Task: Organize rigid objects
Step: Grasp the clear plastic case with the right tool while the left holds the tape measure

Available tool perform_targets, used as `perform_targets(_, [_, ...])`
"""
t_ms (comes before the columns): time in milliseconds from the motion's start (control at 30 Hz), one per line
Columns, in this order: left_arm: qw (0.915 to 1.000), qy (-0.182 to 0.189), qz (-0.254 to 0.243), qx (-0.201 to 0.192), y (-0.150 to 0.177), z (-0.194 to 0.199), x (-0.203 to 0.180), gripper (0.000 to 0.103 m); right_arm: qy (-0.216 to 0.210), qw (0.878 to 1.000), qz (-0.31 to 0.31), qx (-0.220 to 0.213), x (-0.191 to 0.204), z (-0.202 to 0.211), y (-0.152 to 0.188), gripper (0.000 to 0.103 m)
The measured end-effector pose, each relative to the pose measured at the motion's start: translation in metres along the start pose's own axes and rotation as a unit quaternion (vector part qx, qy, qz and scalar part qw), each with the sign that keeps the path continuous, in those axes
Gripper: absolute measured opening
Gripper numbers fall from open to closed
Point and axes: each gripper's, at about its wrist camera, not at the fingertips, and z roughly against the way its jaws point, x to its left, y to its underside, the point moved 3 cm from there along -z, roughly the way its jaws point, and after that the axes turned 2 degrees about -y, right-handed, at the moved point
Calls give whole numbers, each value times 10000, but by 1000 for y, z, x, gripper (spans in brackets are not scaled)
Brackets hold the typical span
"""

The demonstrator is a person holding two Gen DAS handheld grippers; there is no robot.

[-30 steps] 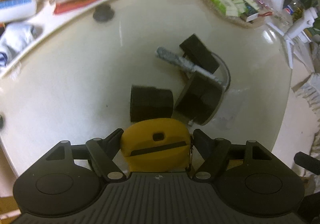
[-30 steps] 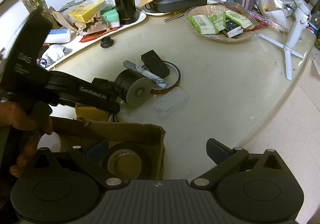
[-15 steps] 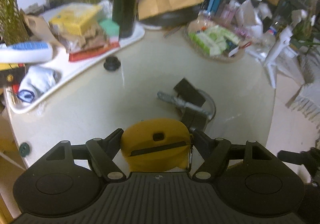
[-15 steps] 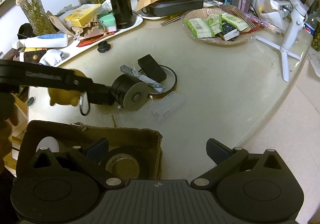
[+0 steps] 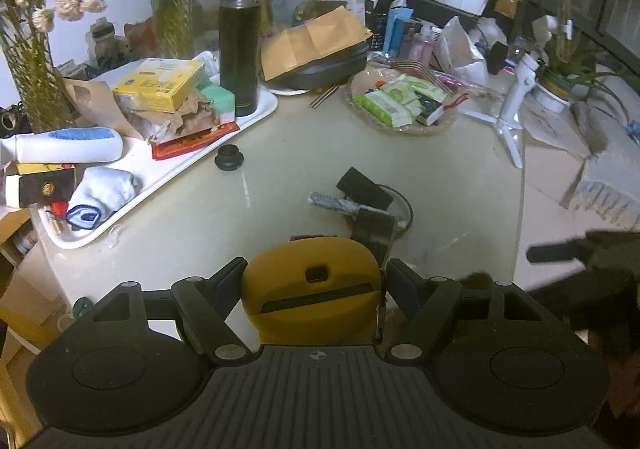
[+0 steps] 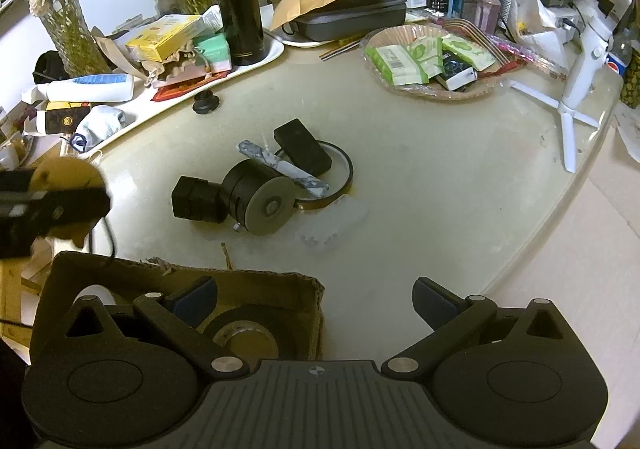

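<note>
Yellow rounded plastic tape measure (image 5: 312,289) sits clamped in the left gripper (image 5: 314,281) jaws; the right gripper (image 6: 316,299) jaws gape empty above a brown cardboard box (image 6: 256,281).

Right gripper (image 6: 314,299) with fingers spread wide above an open cardboard box (image 6: 256,281) holding a tape roll (image 6: 244,337), black cylinder (image 6: 256,197) lying on the cream table (image 6: 440,185), blurred left gripper (image 6: 52,205) clasping a yellow object (image 6: 66,173).

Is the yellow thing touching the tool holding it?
Touching. Left wrist view: the left tool has both fingers pressed against the yellow thing's sides.
</note>
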Motion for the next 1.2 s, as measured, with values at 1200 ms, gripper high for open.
perform_targets(1200, [9939, -600, 532, -752, 18, 44, 45, 75, 309, 9943, -85, 1013, -12, -115, -53, 81])
